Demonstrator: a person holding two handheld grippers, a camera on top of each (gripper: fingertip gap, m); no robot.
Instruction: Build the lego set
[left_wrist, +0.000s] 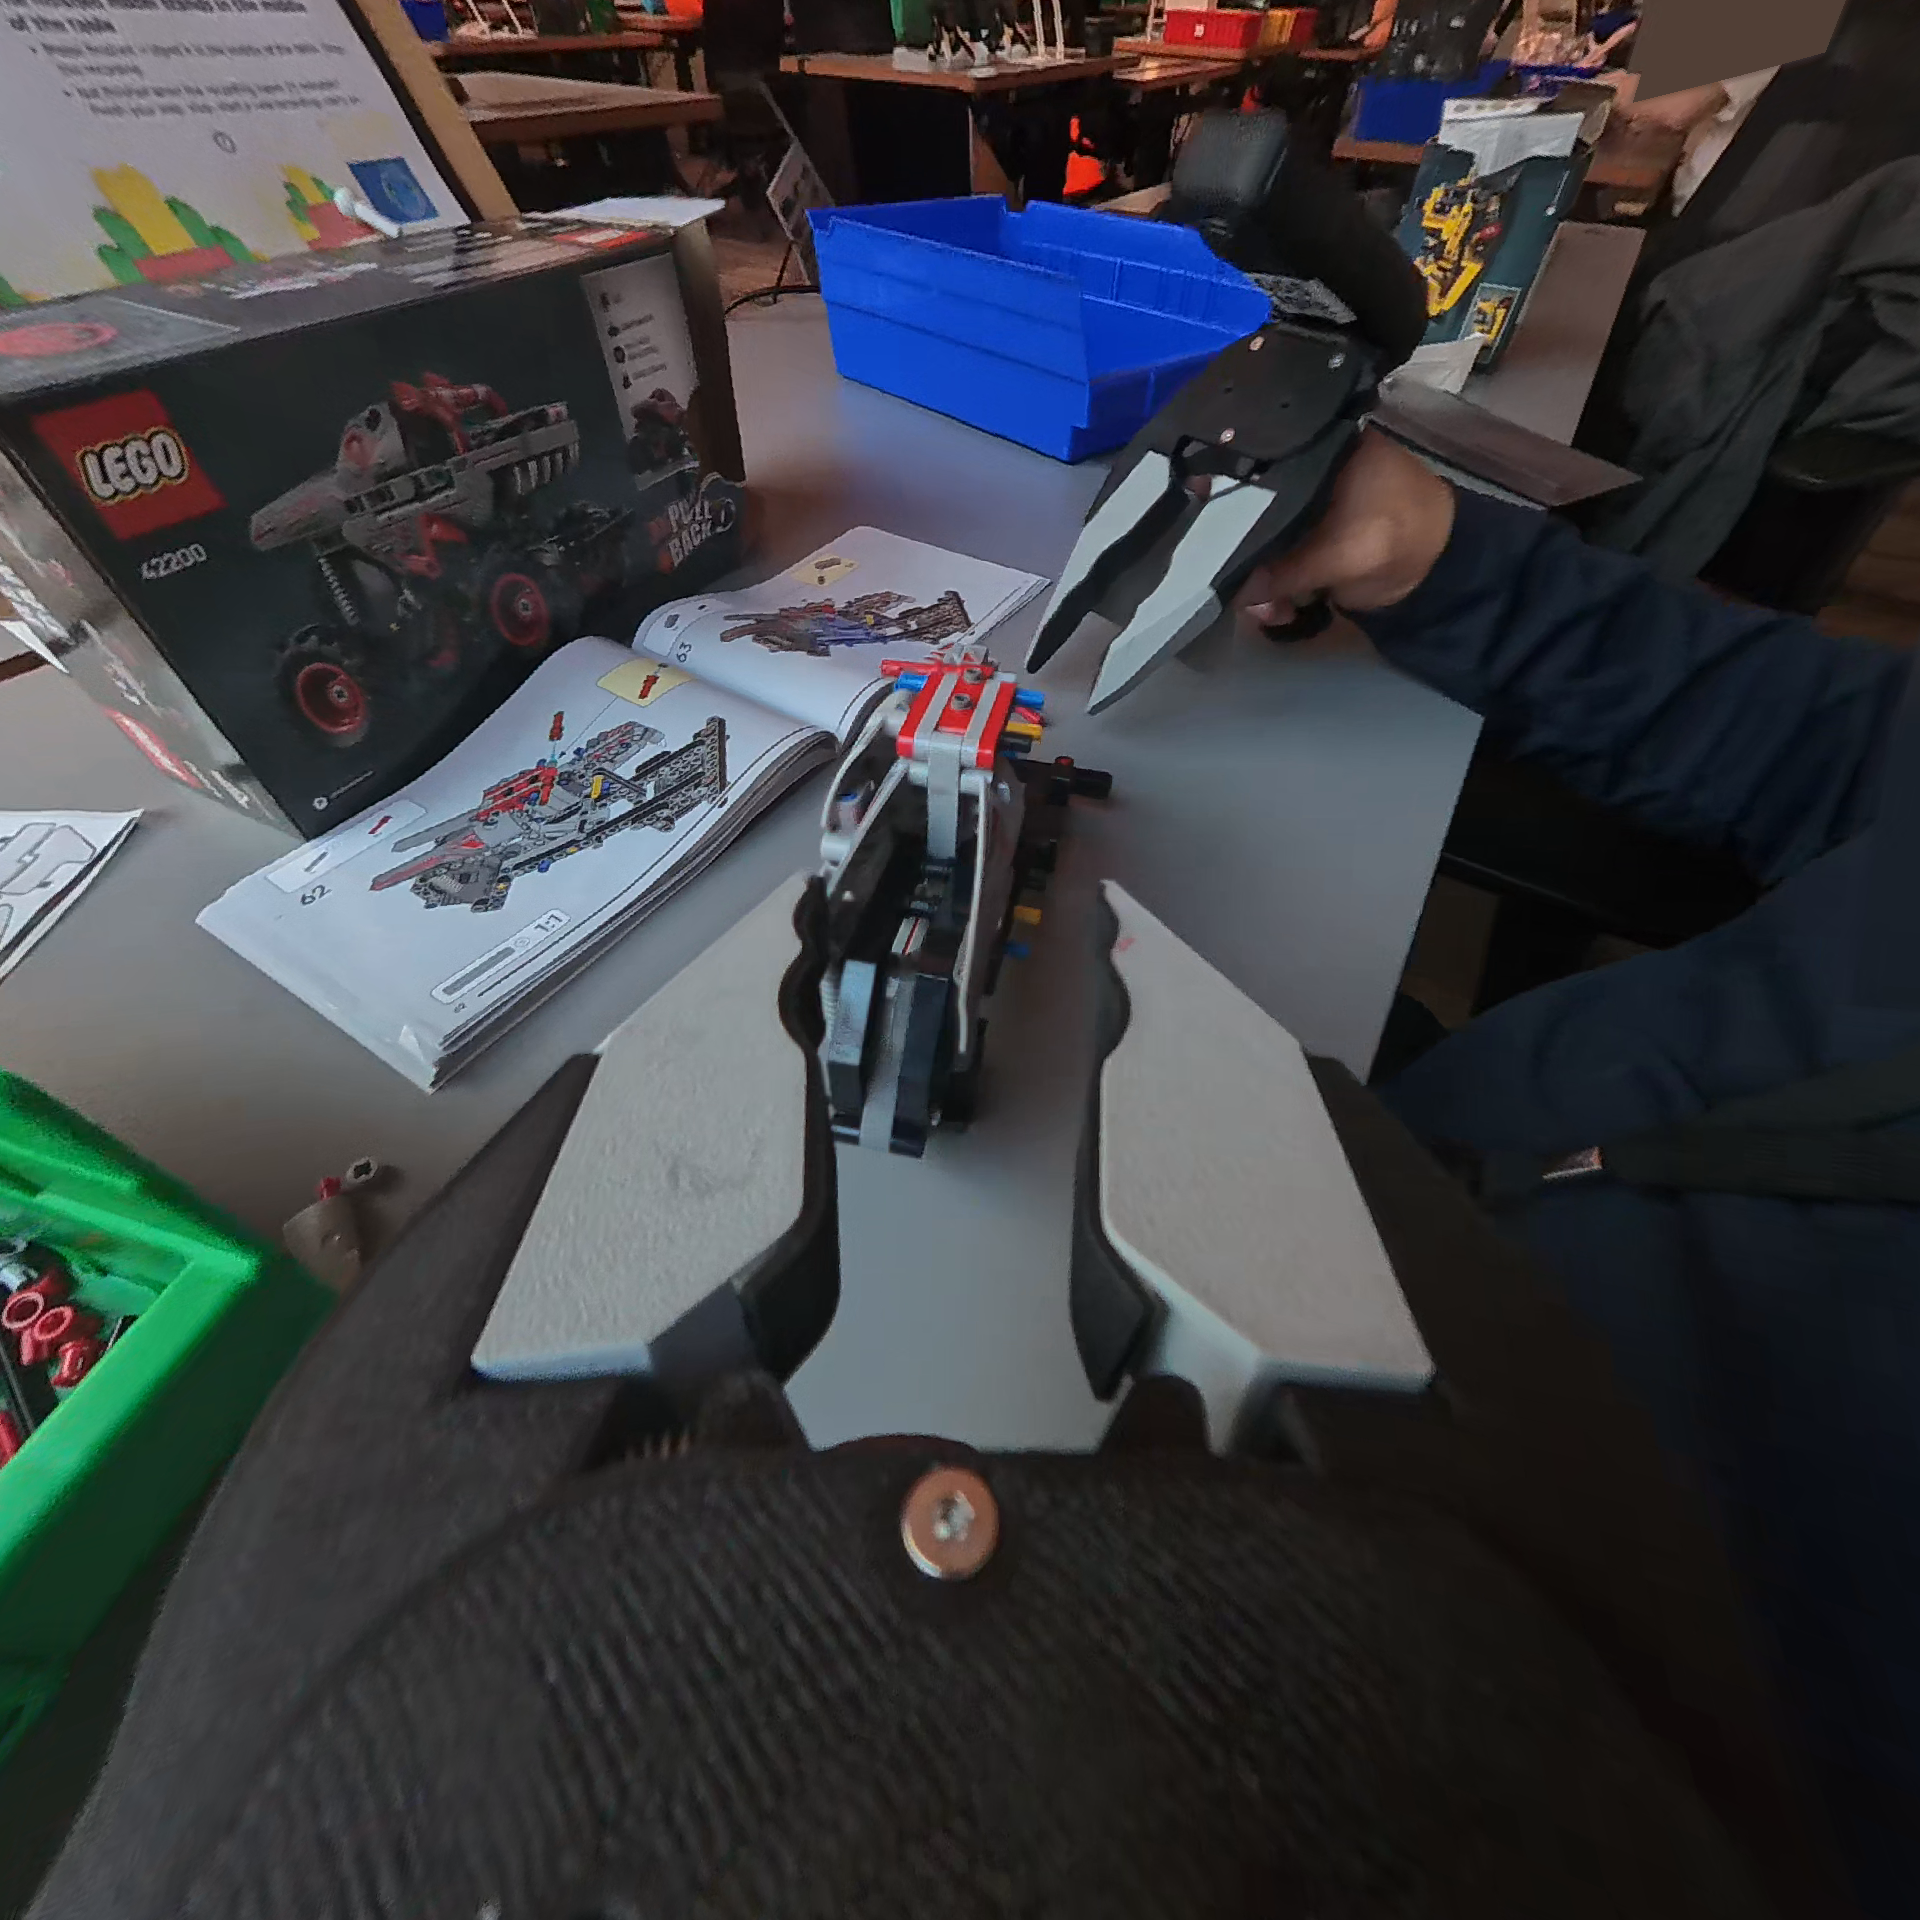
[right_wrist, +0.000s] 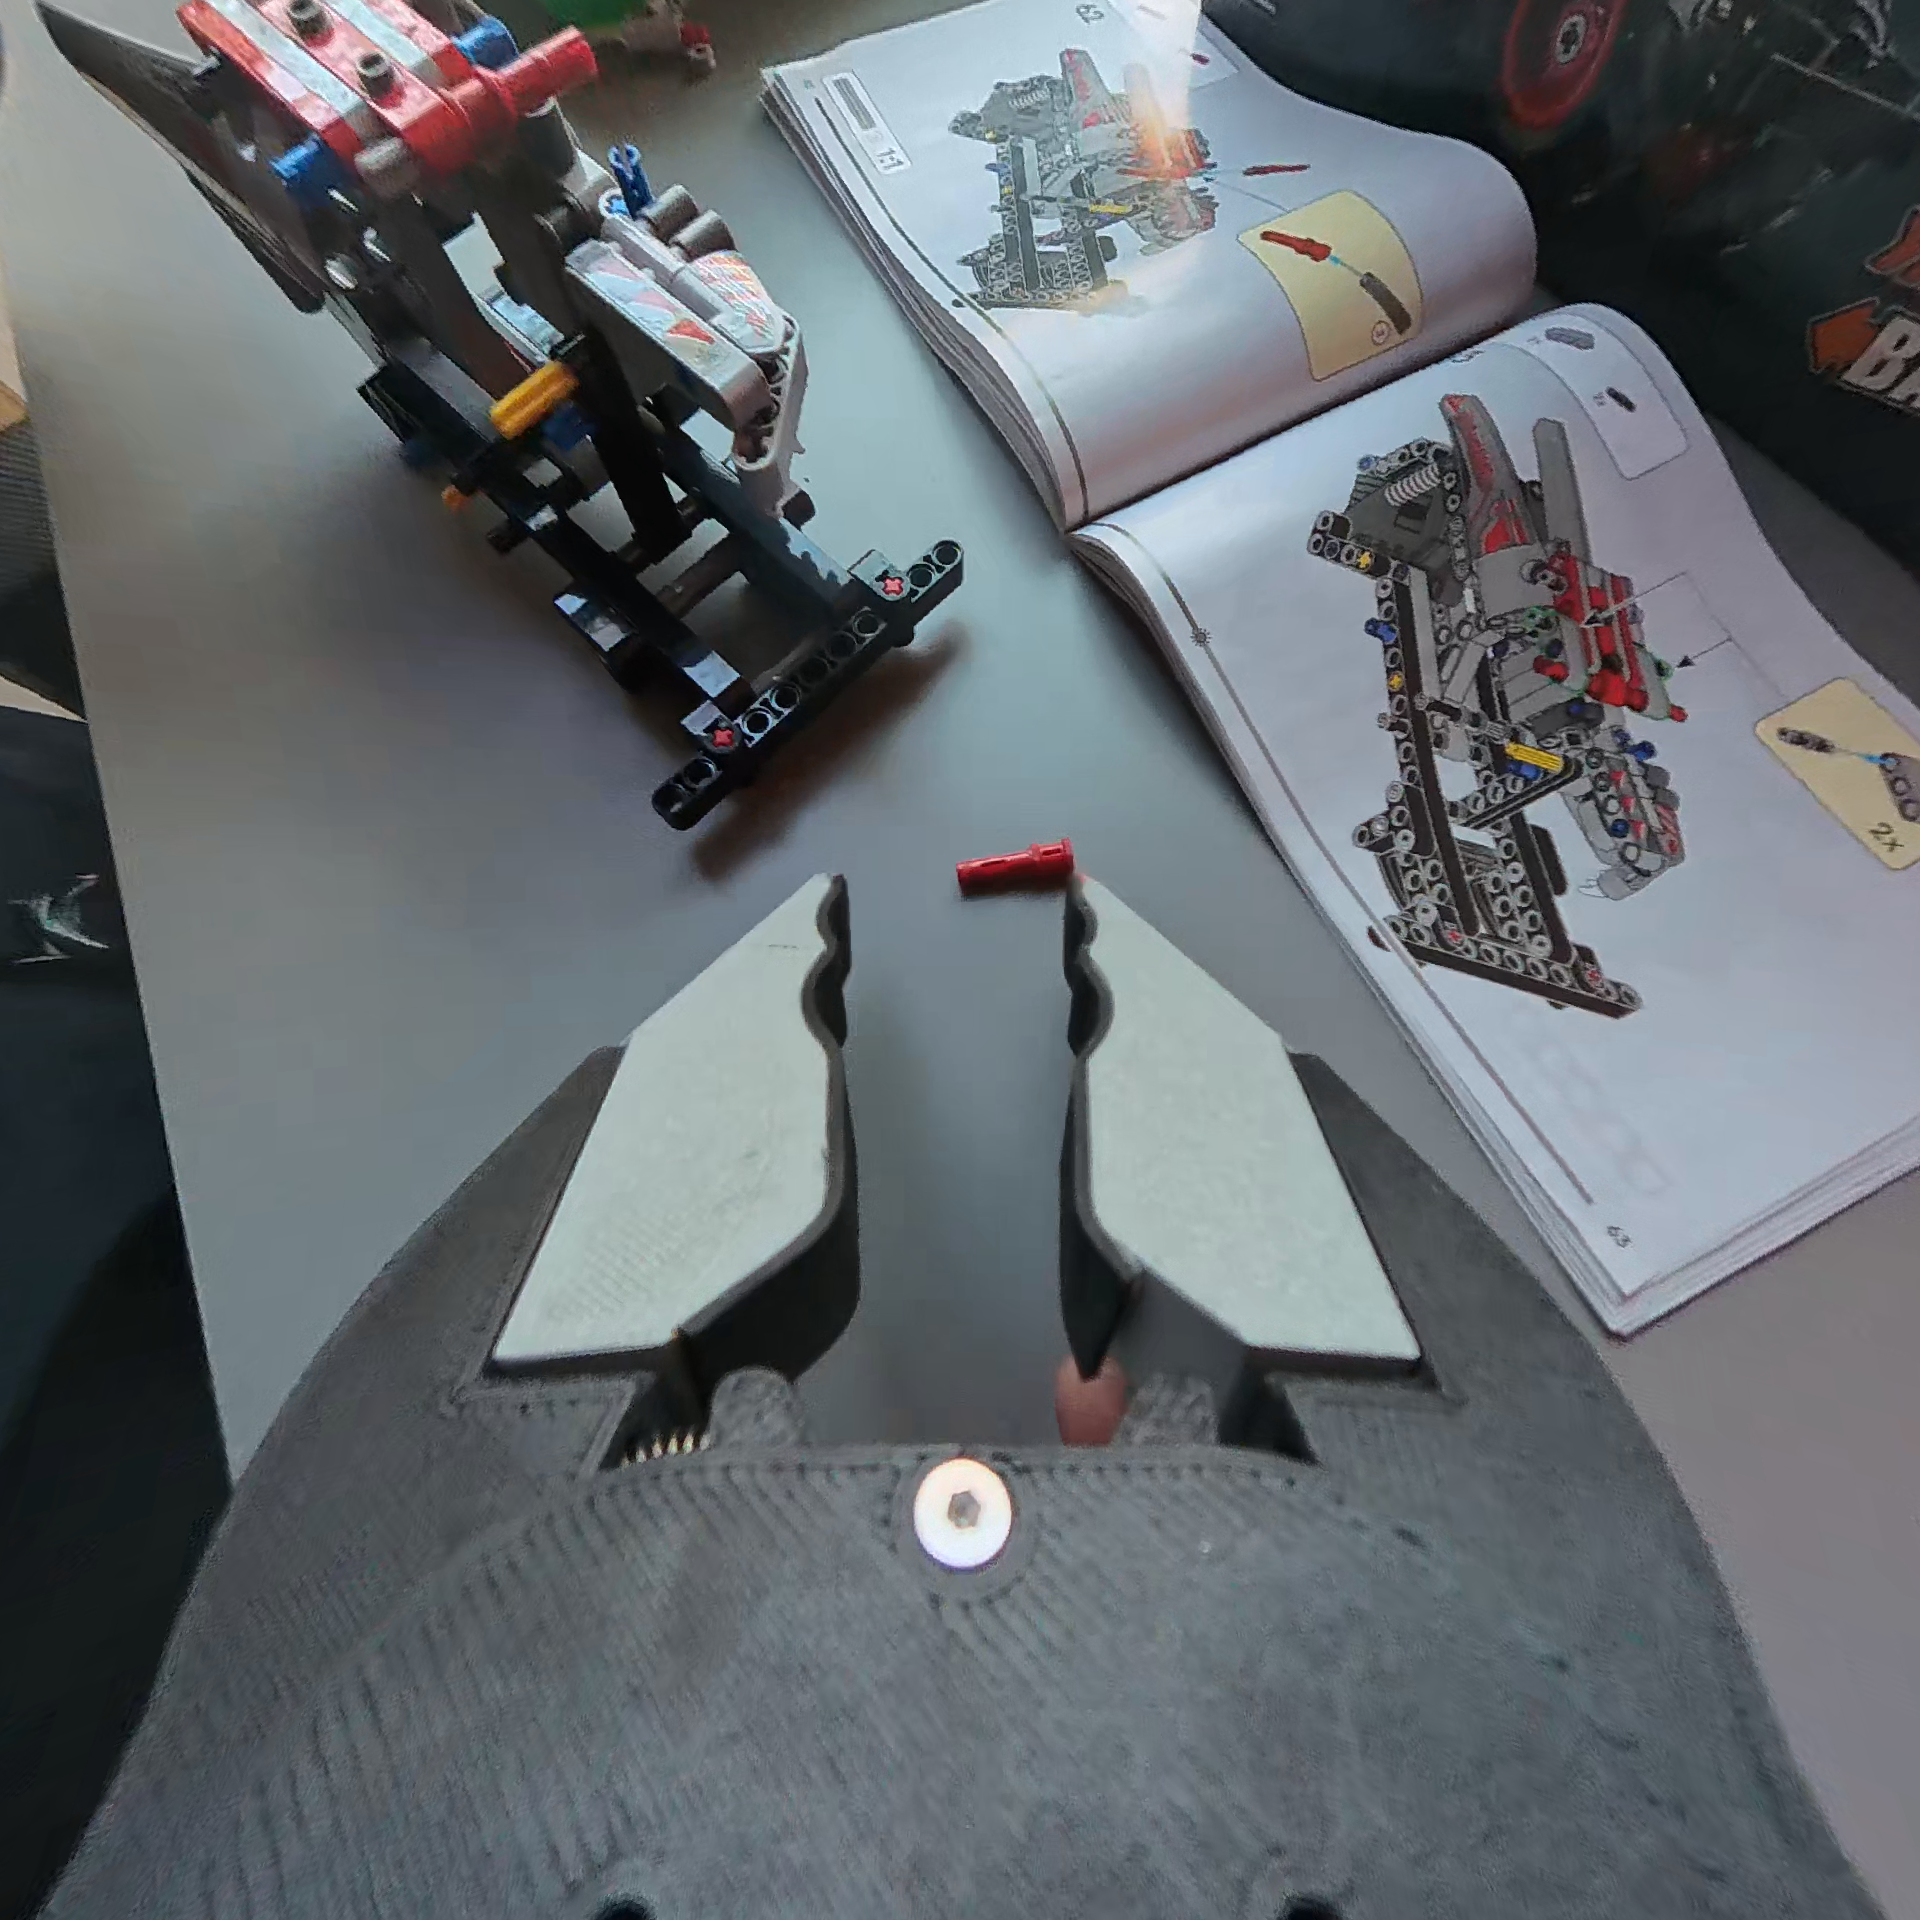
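Observation:
The partly built lego model (left_wrist: 935, 831), grey, black and red, stands tilted with its black end beam (right_wrist: 810, 686) on the grey table. My left gripper (left_wrist: 956, 899) has its jaws set wide around the model's near end and holds it. The model also shows in the right wrist view (right_wrist: 582, 343). A small red pin (right_wrist: 1013, 862) lies on the table just ahead of my right gripper (right_wrist: 951, 894), close to its right fingertip. The right gripper is open and empty; in the left wrist view (left_wrist: 1070, 681) it points down beside the model's far end.
The open instruction booklet (left_wrist: 540, 831) (right_wrist: 1247, 364) lies beside the model, with the lego box (left_wrist: 364, 499) behind it. A blue bin (left_wrist: 987, 312) stands farther back and a green bin of parts (left_wrist: 104, 1403) at the left. A small brown piece (left_wrist: 332, 1216) lies near the green bin. My hands' fingertips stand some 25 centimetres from each other.

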